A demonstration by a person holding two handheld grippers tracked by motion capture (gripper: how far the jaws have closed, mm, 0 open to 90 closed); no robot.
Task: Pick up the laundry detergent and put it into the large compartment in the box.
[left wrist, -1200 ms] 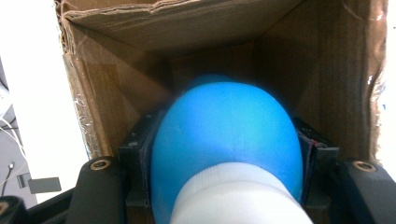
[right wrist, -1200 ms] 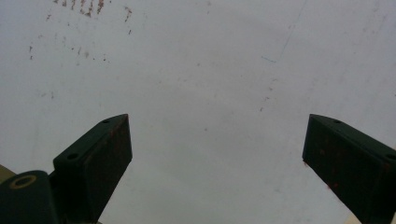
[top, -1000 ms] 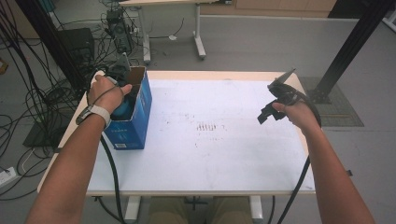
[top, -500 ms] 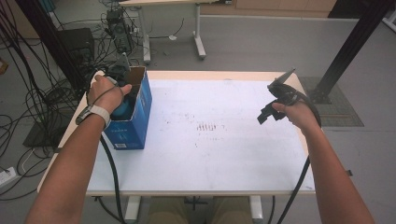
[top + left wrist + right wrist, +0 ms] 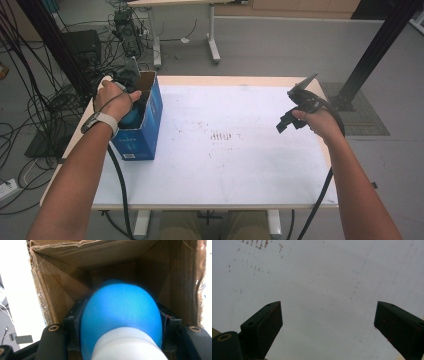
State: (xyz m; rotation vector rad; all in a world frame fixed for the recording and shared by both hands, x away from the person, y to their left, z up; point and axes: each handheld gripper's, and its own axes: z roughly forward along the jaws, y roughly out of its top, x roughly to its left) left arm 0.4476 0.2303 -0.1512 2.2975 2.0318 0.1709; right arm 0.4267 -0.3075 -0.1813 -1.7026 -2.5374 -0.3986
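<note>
A blue carton (image 5: pixel 139 136) with its brown cardboard top open stands at the table's left edge. My left gripper (image 5: pixel 132 106) reaches down into it, the hand covering most of it. In the left gripper view the carton's cardboard walls (image 5: pixel 62 287) surround a rounded blue object (image 5: pixel 120 312) with a white ribbed end (image 5: pixel 127 345). My left gripper (image 5: pixel 120 317) is shut on this blue object, one jaw at each side of it. My right gripper (image 5: pixel 284 122) hovers over the table's right side. Its jaws stand wide open (image 5: pixel 328 315) with nothing between them.
The white tabletop (image 5: pixel 240 170) carries faint brown marks (image 5: pixel 220 136) near its middle. Cables and black equipment (image 5: pixel 75 50) lie on the floor at the left. A black post (image 5: pixel 375 50) stands at the back right, and another table's legs (image 5: pixel 212 35) behind.
</note>
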